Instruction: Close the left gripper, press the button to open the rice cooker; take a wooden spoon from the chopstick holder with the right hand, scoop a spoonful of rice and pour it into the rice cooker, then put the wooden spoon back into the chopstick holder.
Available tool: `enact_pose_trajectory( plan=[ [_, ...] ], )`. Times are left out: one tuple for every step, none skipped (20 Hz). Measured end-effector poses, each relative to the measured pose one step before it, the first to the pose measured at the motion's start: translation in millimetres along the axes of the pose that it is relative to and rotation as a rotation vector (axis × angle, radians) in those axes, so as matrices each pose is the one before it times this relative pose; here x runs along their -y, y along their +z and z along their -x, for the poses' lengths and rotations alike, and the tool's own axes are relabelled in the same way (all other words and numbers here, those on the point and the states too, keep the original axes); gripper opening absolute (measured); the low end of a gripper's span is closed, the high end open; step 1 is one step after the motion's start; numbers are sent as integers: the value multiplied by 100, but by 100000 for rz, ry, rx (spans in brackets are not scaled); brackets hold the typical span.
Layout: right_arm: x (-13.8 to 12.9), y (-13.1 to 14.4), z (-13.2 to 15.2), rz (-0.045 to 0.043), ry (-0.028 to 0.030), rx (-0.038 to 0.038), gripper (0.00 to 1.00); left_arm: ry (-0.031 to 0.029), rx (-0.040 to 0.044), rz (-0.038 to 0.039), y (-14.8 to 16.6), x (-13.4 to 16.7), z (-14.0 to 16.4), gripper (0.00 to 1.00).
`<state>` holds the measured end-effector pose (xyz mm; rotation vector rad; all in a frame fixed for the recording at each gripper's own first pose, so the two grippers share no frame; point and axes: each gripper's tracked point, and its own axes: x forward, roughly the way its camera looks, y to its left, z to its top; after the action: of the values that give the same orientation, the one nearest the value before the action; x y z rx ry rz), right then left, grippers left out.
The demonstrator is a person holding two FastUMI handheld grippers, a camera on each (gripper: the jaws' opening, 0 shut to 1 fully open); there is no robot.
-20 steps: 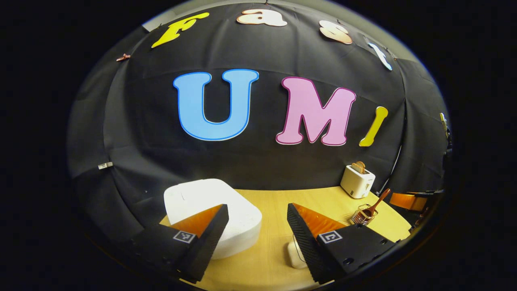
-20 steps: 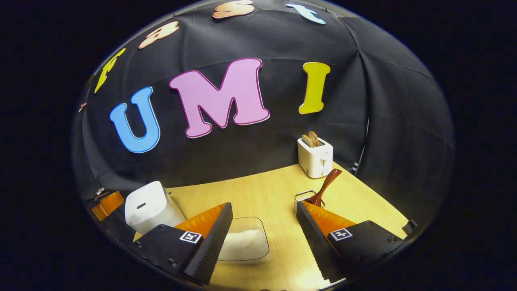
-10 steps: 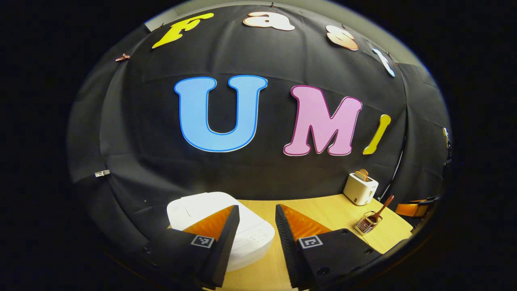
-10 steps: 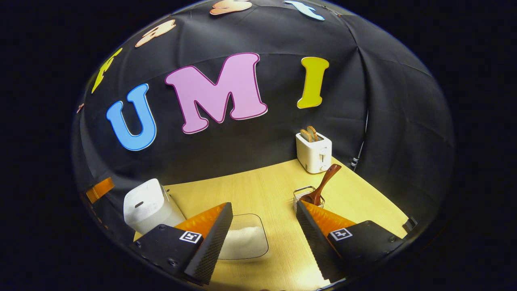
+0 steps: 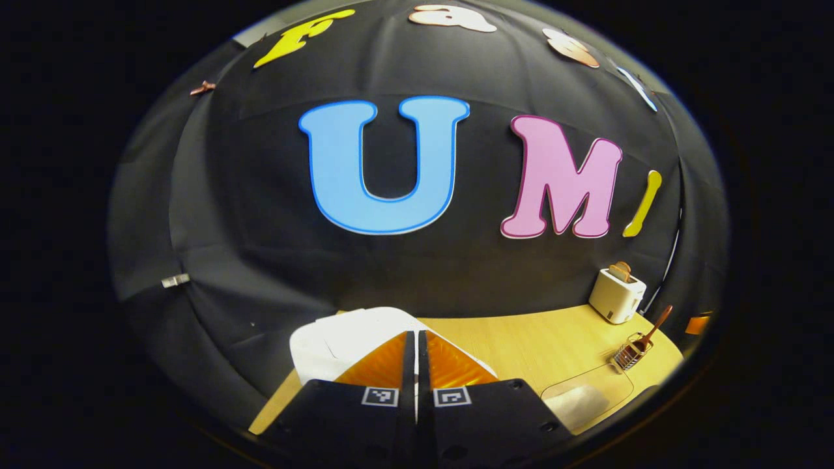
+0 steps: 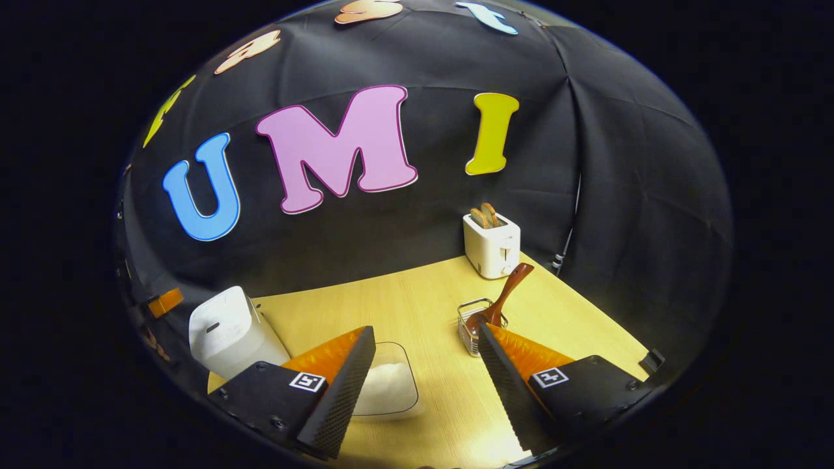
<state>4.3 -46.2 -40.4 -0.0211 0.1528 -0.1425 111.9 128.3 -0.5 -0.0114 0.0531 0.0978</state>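
The white rice cooker [image 5: 339, 339] [image 6: 225, 332] stands at the table's left with its lid down. My left gripper [image 5: 416, 339] is shut on nothing, its fingers pressed together above the cooker's near side. A wooden spoon [image 6: 505, 296] [image 5: 651, 329] leans in the wire chopstick holder [image 6: 470, 320] [image 5: 627, 355]. A clear dish of white rice [image 6: 389, 385] [image 5: 583, 394] lies on the table between cooker and holder. My right gripper [image 6: 427, 339] is open above the table, over the dish, with the holder just beyond its right finger.
A white toaster [image 6: 492, 244] [image 5: 616, 294] holding bread slices stands at the back right, a cable running up the wall behind it. The wooden table [image 6: 391, 312] ends at the black cloth wall behind and to the right.
My left gripper has closed from wide open to fully shut and moved left and forward over the rice cooker. The right gripper stayed open and drifted slightly.
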Motion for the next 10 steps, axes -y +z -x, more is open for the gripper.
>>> enact_pose_trajectory(
  plan=[
    [409, -27, 49, -435, -1006, -111, 99, -156, -3149, 2452, -1067, -423, -765, 5],
    [321, -112, 57, -437, -1052, -121, 99, 632, -3487, 1540, -1045, -589, -650, 5],
    [354, 40, 94, -315, -1057, 57, 99, 84, -2924, 1030, -789, -487, -642, 5],
    [447, 41, 93, -227, -1107, 90, 99, 114, -3149, 1036, -1001, -203, -723, 5],
    [324, 6, 6, -321, -985, -2, 99, 120, -2529, 1136, -625, -170, -589, 5],
    [228, -80, 27, -311, -706, -190, 99, -471, -2367, 1316, -582, 4, -647, 6],
    [192, -90, -39, -405, -620, -355, 99, -152, -2206, 1140, -598, -175, -374, 7],
    [-58, -114, -99, -548, -464, -572, 99, -254, -1265, 762, -443, -202, -247, 5],
    [29, -147, 1, -527, -291, -658, 99, 221, -807, 319, -215, -77, -118, 5],
    [92, -134, -18, -286, -116, -576, 99, -132, -514, 181, -194, -111, -141, 3]
  ],
)
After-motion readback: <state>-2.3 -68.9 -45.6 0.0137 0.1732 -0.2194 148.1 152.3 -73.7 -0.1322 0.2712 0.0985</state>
